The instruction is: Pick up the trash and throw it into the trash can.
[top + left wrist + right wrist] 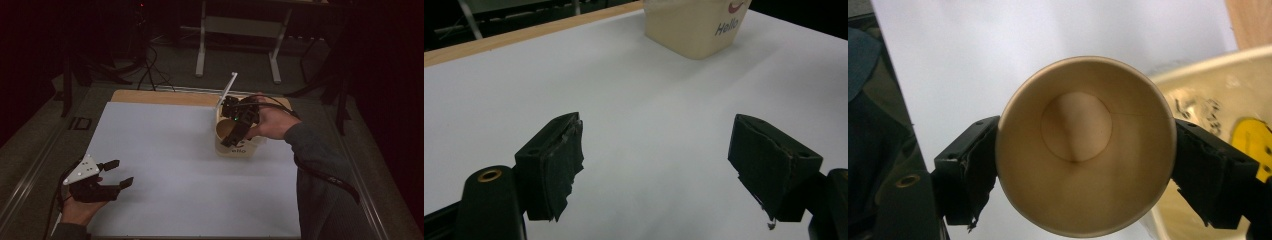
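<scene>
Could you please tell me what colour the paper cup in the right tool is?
Plain tan paper cup, seen best in the right gripper view.

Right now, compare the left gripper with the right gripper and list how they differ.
The left gripper is open with nothing between its jaws; the right gripper has its jaws pressed on both sides of a tan paper cup.
The left gripper sits low near the table's near left edge; the right gripper is raised at the far right, over a cream tub.
Both are black, two-jawed and hand-held.
</scene>
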Action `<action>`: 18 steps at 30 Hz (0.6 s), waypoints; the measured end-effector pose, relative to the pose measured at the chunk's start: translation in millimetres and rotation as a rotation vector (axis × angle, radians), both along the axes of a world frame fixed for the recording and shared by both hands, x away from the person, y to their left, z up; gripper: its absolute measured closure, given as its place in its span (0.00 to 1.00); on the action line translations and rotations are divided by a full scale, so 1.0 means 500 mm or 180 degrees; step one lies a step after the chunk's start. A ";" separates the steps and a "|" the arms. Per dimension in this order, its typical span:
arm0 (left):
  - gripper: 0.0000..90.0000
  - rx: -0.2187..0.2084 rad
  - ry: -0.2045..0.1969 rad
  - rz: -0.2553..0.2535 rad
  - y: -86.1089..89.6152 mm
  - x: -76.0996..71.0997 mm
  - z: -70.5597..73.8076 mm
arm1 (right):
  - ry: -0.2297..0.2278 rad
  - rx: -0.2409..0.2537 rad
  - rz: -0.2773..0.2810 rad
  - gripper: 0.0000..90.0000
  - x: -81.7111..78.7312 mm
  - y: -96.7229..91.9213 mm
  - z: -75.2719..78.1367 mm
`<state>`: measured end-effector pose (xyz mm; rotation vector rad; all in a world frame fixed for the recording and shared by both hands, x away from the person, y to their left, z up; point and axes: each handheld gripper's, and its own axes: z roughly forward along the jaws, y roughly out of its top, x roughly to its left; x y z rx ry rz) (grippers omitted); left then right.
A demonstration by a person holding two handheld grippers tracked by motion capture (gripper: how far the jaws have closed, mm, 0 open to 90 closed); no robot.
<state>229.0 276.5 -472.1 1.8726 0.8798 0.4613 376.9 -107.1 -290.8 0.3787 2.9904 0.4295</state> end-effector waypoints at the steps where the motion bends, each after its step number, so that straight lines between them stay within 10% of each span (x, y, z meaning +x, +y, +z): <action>1: 0.25 0.0003 0.0000 0.0001 0.000 0.000 0.000 | 0.0000 -0.0010 -0.0036 0.19 0.003 -0.003 0.003; 18: 0.25 -0.0006 0.0011 0.0007 0.000 0.001 0.000 | -0.0158 -0.0014 -0.0551 0.20 0.048 -0.057 0.056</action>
